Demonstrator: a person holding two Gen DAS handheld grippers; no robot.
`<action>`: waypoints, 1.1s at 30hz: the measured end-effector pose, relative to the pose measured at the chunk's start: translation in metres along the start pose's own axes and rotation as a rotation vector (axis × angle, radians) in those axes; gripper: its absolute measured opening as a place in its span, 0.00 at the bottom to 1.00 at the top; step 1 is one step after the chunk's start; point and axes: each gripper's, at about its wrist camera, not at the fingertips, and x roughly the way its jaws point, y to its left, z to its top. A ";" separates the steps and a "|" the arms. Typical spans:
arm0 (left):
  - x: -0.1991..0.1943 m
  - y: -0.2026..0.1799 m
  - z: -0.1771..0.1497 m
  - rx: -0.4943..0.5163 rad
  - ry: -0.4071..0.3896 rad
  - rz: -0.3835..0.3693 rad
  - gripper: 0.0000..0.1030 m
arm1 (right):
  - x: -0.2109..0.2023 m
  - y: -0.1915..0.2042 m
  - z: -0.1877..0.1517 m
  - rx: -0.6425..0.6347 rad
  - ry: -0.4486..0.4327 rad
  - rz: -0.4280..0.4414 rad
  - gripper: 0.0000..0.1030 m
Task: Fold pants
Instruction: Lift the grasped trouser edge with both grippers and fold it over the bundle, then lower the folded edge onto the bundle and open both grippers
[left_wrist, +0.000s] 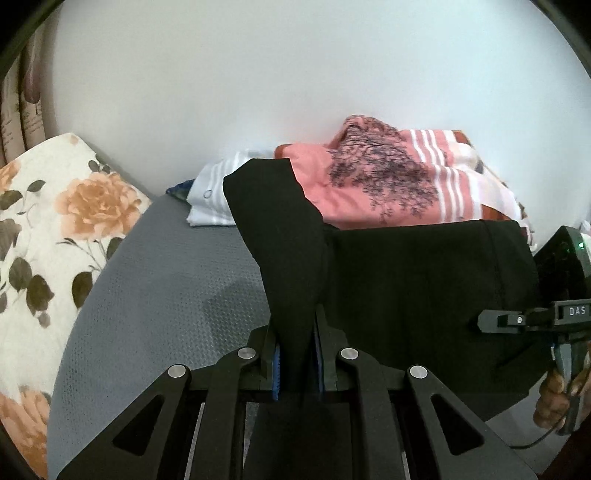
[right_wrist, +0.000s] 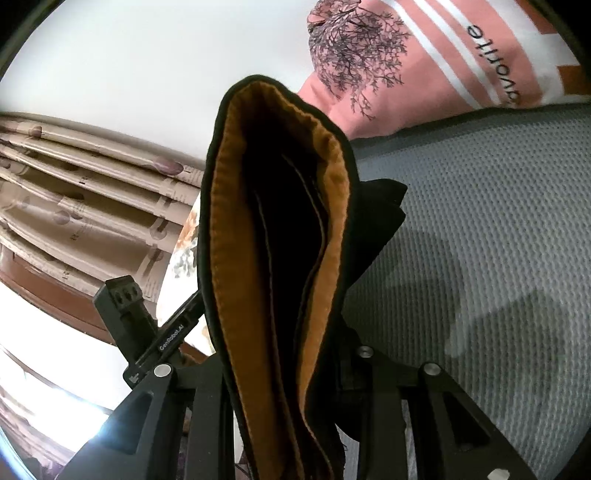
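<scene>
The grey mattress (left_wrist: 155, 295) fills the lower left of my left camera's frame and the right side of my right camera's, its surface finely textured. Above it, a plain white wall (left_wrist: 295, 74) takes the whole upper half of the left view.

The black pants (left_wrist: 406, 288) hang in the middle of both frames, lifted off the mattress and stretched between my two claws. In the left view they spread as a broad dark sheet from the centre to the right edge, with one corner standing up toward the upper middle. In the right view the open waistband faces the lens and shows an orange-brown lining (right_wrist: 325, 240) inside.

A pink blanket (left_wrist: 388, 177) with white stripes and a dark tree print lies at the upper right, behind the pants. A floral pillow (left_wrist: 55, 229) sits at the left edge, and patterned curtains (right_wrist: 74, 192) cross the left of the right view.

My left claw (left_wrist: 297, 354) is narrowed down on a bunched fold of the pants at the bottom centre, cloth pinched between the blue pads (left_wrist: 276, 373). My right claw (right_wrist: 295, 387) is likewise clamped on the waistband edge, and it appears at the far right of the left view.
</scene>
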 end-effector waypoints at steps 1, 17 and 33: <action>0.006 0.003 0.001 -0.005 0.005 0.006 0.13 | 0.003 -0.002 0.002 0.003 -0.003 -0.002 0.25; 0.073 0.029 -0.024 -0.016 0.053 0.083 0.17 | 0.020 -0.045 0.006 0.032 -0.016 -0.082 0.25; 0.088 0.046 -0.034 -0.083 0.030 0.137 0.55 | 0.035 -0.033 -0.004 -0.108 -0.074 -0.289 0.35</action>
